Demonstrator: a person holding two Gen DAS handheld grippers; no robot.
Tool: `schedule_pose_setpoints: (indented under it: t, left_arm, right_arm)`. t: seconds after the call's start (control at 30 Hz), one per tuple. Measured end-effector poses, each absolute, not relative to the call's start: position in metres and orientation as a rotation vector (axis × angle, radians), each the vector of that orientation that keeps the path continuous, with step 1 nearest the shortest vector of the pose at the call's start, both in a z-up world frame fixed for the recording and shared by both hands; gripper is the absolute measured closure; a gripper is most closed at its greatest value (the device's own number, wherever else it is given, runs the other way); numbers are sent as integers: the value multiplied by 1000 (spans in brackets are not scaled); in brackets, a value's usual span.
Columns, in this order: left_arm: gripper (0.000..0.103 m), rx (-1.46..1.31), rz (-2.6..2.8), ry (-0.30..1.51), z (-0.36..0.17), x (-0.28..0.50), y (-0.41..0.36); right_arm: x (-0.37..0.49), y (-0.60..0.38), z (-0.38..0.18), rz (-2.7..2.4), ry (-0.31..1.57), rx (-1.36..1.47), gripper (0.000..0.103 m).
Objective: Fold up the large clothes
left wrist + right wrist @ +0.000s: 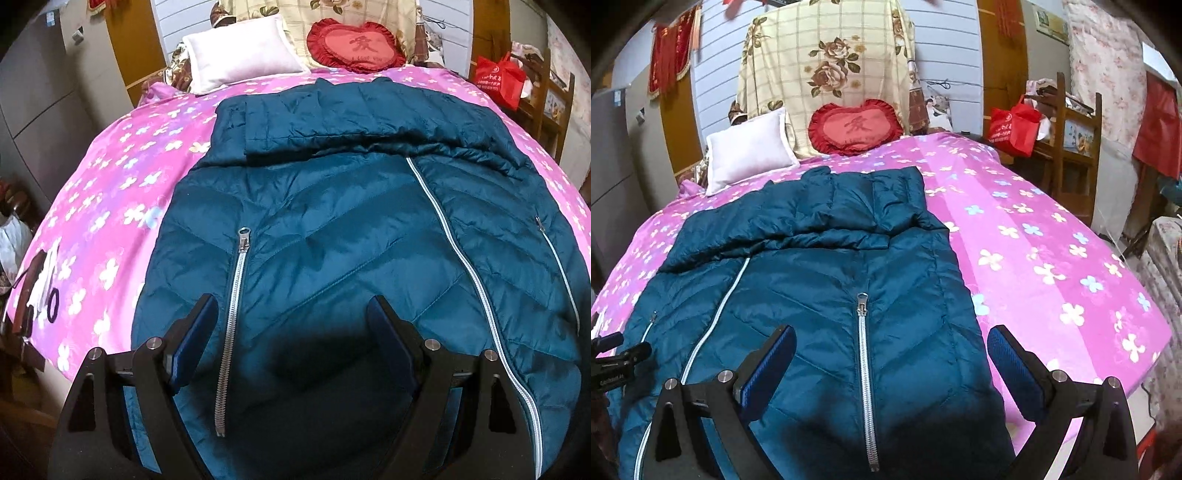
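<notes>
Left wrist view shows the jacket (332, 229) lying flat on the bed (110, 177), front up, its main zip (461, 258) running away from me. Across the top, the sleeves (332, 118) look already folded in, laid crosswise over the chest. That much seems done; the body itself is not yet folded, so I judge the task perhaps halfway, with the hem end left to bring up over the sleeves. My left gripper (291, 339) hangs above the lower jacket, jaws spread wide, nothing between them, beside a pocket zip (232, 314). My right gripper (892, 365) is likewise released, straddling the other pocket zip (864, 369) near the jacket's edge, gripping nothing. Beyond lie a white pillow (240, 55) and a red cushion (354, 46).
</notes>
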State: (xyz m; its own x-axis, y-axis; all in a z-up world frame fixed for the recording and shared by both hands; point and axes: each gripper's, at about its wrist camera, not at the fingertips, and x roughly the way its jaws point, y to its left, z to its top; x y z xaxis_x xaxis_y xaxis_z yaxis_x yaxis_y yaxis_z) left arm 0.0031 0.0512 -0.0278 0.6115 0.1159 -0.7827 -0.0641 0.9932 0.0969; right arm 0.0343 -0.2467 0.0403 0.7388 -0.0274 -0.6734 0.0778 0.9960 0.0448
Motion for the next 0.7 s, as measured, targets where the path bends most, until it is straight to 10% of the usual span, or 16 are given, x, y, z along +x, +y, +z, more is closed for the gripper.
schedule_pose_setpoints:
  t: [0.7]
  left_arm:
    - [20,99,104,876,-34,2,43]
  right_arm:
    - [40,-234,41,-63,737,19,0]
